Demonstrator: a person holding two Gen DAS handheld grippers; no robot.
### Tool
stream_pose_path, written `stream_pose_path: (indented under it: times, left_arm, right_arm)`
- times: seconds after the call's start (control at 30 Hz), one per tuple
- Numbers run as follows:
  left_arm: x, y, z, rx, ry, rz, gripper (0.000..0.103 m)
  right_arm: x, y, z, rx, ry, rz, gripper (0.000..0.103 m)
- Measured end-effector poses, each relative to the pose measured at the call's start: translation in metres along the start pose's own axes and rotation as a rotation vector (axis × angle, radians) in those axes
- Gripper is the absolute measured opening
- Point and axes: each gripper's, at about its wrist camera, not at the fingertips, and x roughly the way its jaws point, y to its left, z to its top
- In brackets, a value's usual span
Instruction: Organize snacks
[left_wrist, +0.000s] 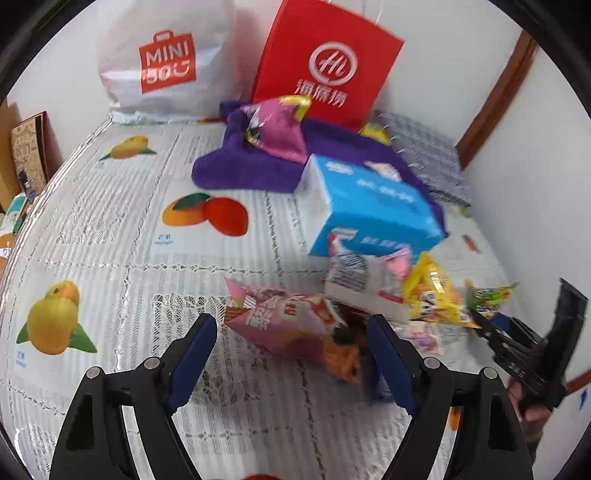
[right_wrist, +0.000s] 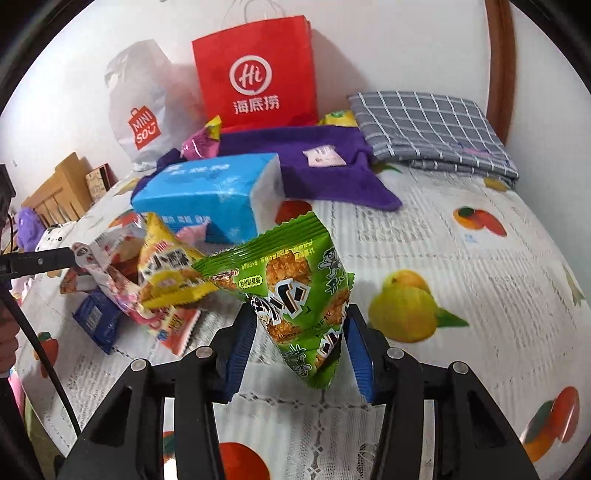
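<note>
The right claw (right_wrist: 301, 339) held a green snack packet (right_wrist: 295, 295) by its lower half, clear of the desk (right_wrist: 461, 236). Puffy crinkled foil, it looked light, slippery and easily crushed, best pinched near a crimped seam. The left claw (left_wrist: 291, 354) hung wide and empty over a pink packet (left_wrist: 284, 321) in the near pile.

The left gripper (left_wrist: 291, 354) has black angular arms with triangular cut-outs, round silver screw heads at the joints, and dark blue ribbed pads (left_wrist: 194, 363). The right gripper (right_wrist: 301, 347) is built the same, its pads (right_wrist: 360, 360) a brighter blue. A black cable (right_wrist: 40, 354) runs beside it. A hand (left_wrist: 532, 406), blurred, perhaps bare, shows at the edge.
</note>
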Motion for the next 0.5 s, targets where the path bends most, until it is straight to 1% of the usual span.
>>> stream_pose_path:
  times: [0.03, 0.07, 0.1, 0.13, 0.27, 0.4, 0.5]
  left_arm:
    - [0.004, 0.001, 0.000, -0.005, 0.006, 0.009, 0.079]
    - [0.006, 0.002, 0.000, -0.009, 0.008, 0.003, 0.073]
    - [0.008, 0.005, -0.001, -0.013, 0.014, -0.020, 0.067]
    - [0.007, 0.007, -0.002, -0.017, 0.020, -0.035, 0.057]
    - [-0.004, 0.016, -0.008, -0.027, 0.004, -0.056, 0.052]
    - [-0.016, 0.028, -0.018, -0.030, -0.003, -0.033, 0.052]
    - [-0.019, 0.040, -0.026, -0.052, 0.010, -0.051, 0.053]
  right_arm:
    - [0.002, -0.001, -0.002, 0.004, 0.009, -0.002, 0.048]
    - [0.003, 0.000, -0.002, 0.002, 0.017, -0.007, 0.048]
    - [0.002, 0.000, -0.002, -0.002, 0.012, -0.011, 0.048]
    - [0.001, 0.001, -0.002, -0.004, 0.005, -0.010, 0.048]
    - [0.006, 0.004, -0.002, -0.019, 0.027, -0.021, 0.048]
    - [0.007, 0.007, -0.003, -0.035, 0.030, -0.031, 0.048]
    - [0.006, 0.008, -0.004, -0.044, 0.034, -0.038, 0.049]
